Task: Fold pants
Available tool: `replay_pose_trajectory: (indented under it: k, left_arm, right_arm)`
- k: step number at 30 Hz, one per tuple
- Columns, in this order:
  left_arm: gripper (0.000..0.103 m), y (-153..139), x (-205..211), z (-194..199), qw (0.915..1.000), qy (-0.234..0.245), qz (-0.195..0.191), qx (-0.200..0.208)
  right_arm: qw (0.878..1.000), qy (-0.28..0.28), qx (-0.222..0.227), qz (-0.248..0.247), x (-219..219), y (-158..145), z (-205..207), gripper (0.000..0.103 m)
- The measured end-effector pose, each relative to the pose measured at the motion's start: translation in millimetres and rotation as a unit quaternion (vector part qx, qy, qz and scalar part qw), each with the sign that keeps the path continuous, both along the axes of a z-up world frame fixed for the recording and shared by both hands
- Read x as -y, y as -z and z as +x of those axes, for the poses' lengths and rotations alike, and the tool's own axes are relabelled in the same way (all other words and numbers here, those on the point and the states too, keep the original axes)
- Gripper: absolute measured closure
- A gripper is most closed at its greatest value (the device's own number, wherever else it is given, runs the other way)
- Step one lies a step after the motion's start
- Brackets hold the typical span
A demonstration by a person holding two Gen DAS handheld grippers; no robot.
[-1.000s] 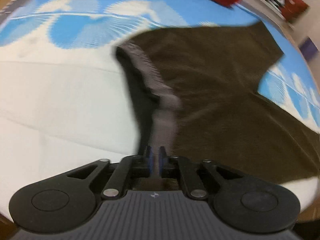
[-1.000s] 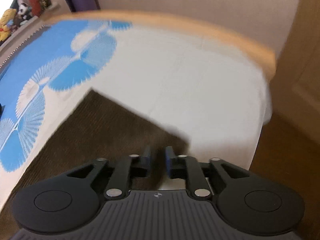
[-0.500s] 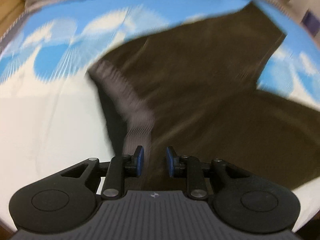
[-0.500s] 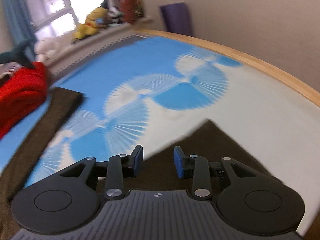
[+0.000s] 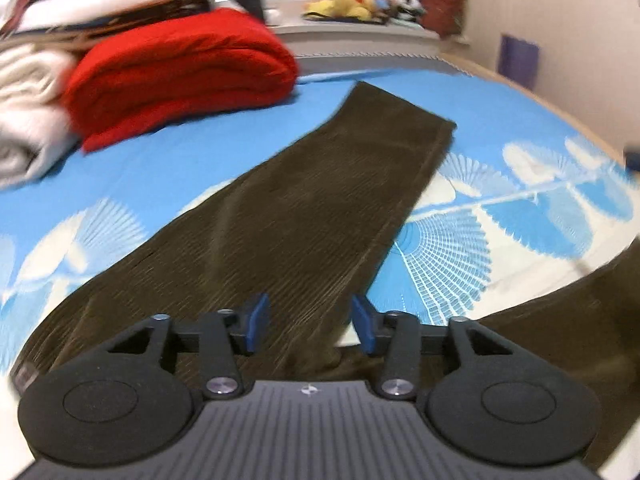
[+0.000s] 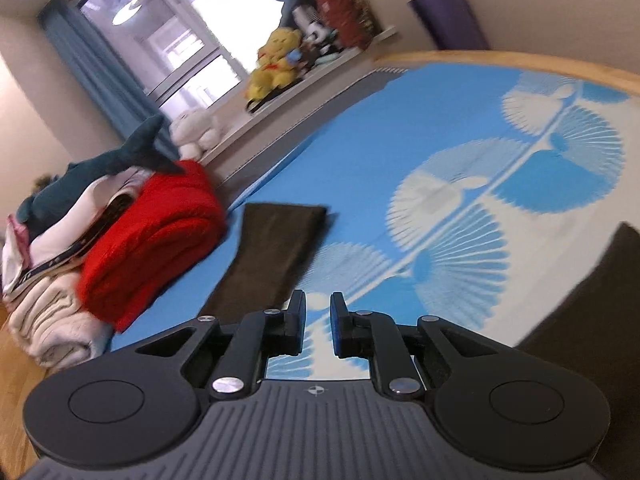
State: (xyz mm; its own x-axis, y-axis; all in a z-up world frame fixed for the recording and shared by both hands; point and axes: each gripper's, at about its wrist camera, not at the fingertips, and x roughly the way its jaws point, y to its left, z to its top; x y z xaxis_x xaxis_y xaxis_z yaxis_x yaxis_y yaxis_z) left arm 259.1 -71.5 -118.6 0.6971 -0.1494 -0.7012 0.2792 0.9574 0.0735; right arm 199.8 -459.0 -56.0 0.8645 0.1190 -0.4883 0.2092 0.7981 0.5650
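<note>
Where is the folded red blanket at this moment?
The red blanket lies upper left in the left wrist view, on the blue bedspread beside white bedding, just left of the brown pants leg's far end.

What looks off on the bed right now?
The pants are splayed rather than folded: one leg runs up toward the red blanket, the other angles off to the right. No damage or spill shows.
</note>
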Motion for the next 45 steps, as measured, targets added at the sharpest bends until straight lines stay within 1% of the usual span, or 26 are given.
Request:
replay_pose_trajectory:
  k: [3, 6, 7, 9, 10, 11, 12, 13, 14, 15, 16, 17, 18, 20, 22, 23, 24, 27, 29, 32, 33, 35, 36, 38, 42, 45]
  left_arm:
    - [0.049, 39, 22, 19, 0.9992, 0.006, 0.036, -0.017]
    - [0.047, 67, 36, 33, 0.9972, 0.008, 0.07, -0.023]
    - [0.045, 71, 34, 37, 0.9969, 0.002, 0.075, -0.024]
    - [0.045, 81, 32, 47, 0.996, -0.016, 0.077, -0.043]
    - [0.076, 83, 27, 50, 0.9947, -0.026, 0.079, -0.06]
    - [0.093, 83, 17, 54, 0.9918, -0.07, 0.082, -0.069]
    - [0.093, 73, -1, 53, 0.9838, -0.157, 0.068, -0.052]
    - [0.093, 61, -17, 49, 0.9719, -0.228, 0.041, -0.041]
    - [0.093, 54, -22, 44, 0.963, -0.265, 0.033, -0.037]
    - [0.092, 48, -21, 37, 0.9567, -0.287, 0.039, -0.029]
    - [0.089, 43, -19, 29, 0.9526, -0.3, 0.049, -0.019]
    - [0.081, 42, -20, 26, 0.9499, -0.308, 0.047, -0.017]
    - [0.077, 42, -23, 26, 0.947, -0.318, 0.035, -0.025]
    - [0.074, 48, -28, 32, 0.9437, -0.326, 0.016, -0.051]
    - [0.074, 51, -30, 39, 0.9433, -0.327, 0.012, -0.053]
    - [0.074, 52, -32, 40, 0.9435, -0.327, 0.01, -0.055]
    - [0.074, 54, -34, 42, 0.9435, -0.326, 0.006, -0.06]
    - [0.08, 57, -38, 42, 0.943, -0.325, -0.005, -0.071]
    - [0.086, 57, -39, 42, 0.9427, -0.324, -0.011, -0.079]
    - [0.087, 60, -39, 37, 0.9432, -0.322, -0.005, -0.08]
    - [0.087, 62, -39, 37, 0.9427, -0.323, -0.004, -0.083]
    - [0.087, 63, -39, 36, 0.9428, -0.322, -0.002, -0.085]
    - [0.087, 63, -39, 36, 0.9437, -0.32, 0.001, -0.085]
    - [0.086, 64, -39, 35, 0.9452, -0.315, 0.001, -0.086]
    - [0.086, 65, -42, 33, 0.9473, -0.308, 0.002, -0.088]
    - [0.086, 64, -42, 32, 0.9476, -0.307, 0.002, -0.09]
  right_arm:
    - [1.0, -0.014, -0.008, 0.005, -14, 1, 12, 0.088]
    - [1.0, -0.02, -0.021, 0.012, -17, 6, 22, 0.088]
    - [0.999, -0.02, -0.023, 0.014, -17, 8, 25, 0.088]
    - [0.999, -0.017, -0.03, 0.017, -16, 11, 32, 0.088]
    - [0.999, -0.015, -0.033, 0.02, -15, 13, 35, 0.088]
    - [0.999, -0.013, -0.036, 0.024, -13, 15, 37, 0.088]
    - [0.999, -0.01, -0.038, 0.026, -11, 18, 40, 0.088]
    - [0.999, -0.005, -0.041, 0.027, -10, 19, 42, 0.088]
    - [0.999, -0.002, -0.044, 0.029, -9, 21, 44, 0.088]
    - [0.998, 0.0, -0.046, 0.03, -10, 23, 46, 0.088]
    - [0.998, 0.001, -0.047, 0.029, -12, 23, 49, 0.088]
    - [0.999, 0.001, -0.047, 0.028, -14, 24, 51, 0.088]
    - [0.999, -0.001, -0.046, 0.027, -16, 24, 53, 0.088]
    - [0.998, -0.006, -0.046, 0.032, -20, 25, 57, 0.088]
    - [0.998, -0.005, -0.05, 0.041, -23, 31, 62, 0.087]
    - [0.997, -0.005, -0.054, 0.05, -23, 35, 66, 0.081]
    - [0.997, -0.006, -0.054, 0.06, -22, 40, 70, 0.079]
    - [0.995, 0.003, -0.036, 0.096, -14, 53, 89, 0.077]
    - [0.991, 0.021, -0.029, 0.129, -4, 65, 109, 0.073]
    - [0.981, 0.054, -0.032, 0.184, 16, 93, 146, 0.069]
    - [0.977, 0.071, -0.035, 0.196, 21, 103, 158, 0.069]
    - [0.972, 0.095, -0.039, 0.212, 28, 122, 181, 0.061]
    - [0.969, 0.099, -0.044, 0.22, 30, 132, 193, 0.06]
    - [0.967, 0.093, -0.05, 0.231, 29, 148, 219, 0.057]
    - [0.964, 0.086, -0.052, 0.247, 23, 167, 263, 0.053]
    - [0.96, 0.069, -0.035, 0.27, 19, 174, 289, 0.053]
